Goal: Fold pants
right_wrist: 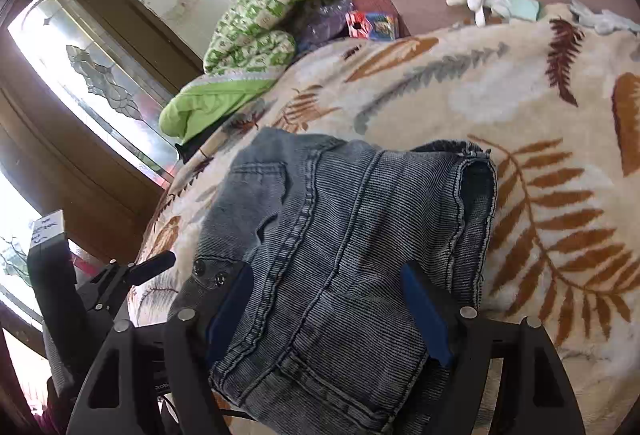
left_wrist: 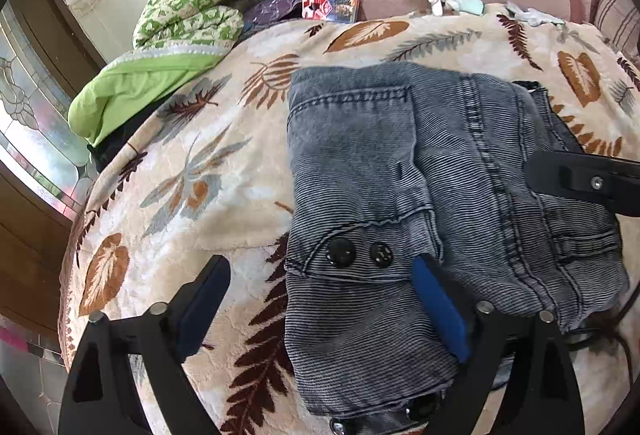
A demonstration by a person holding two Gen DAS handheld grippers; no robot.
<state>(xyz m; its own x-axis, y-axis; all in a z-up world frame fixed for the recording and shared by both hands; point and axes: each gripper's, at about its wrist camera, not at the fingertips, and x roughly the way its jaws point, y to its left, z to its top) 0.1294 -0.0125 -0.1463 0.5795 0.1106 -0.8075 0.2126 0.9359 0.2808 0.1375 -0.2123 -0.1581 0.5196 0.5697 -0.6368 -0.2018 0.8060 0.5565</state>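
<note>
While the folded pants (left_wrist: 420, 195) sit bundled on the leaf-print blanket (left_wrist: 192, 175), left tool (left_wrist: 320, 299) and right tool (right_wrist: 328, 299) both gape empty, so a careless brush could spring the folds apart.

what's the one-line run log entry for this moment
task: fold pants | pants: folded bundle on leaf blanket | left gripper: open, holding nothing | right gripper: open over pants

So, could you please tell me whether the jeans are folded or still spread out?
Folded. The jeans lie as a compact stacked bundle on the leaf-print blanket, no legs stretched out.
</note>
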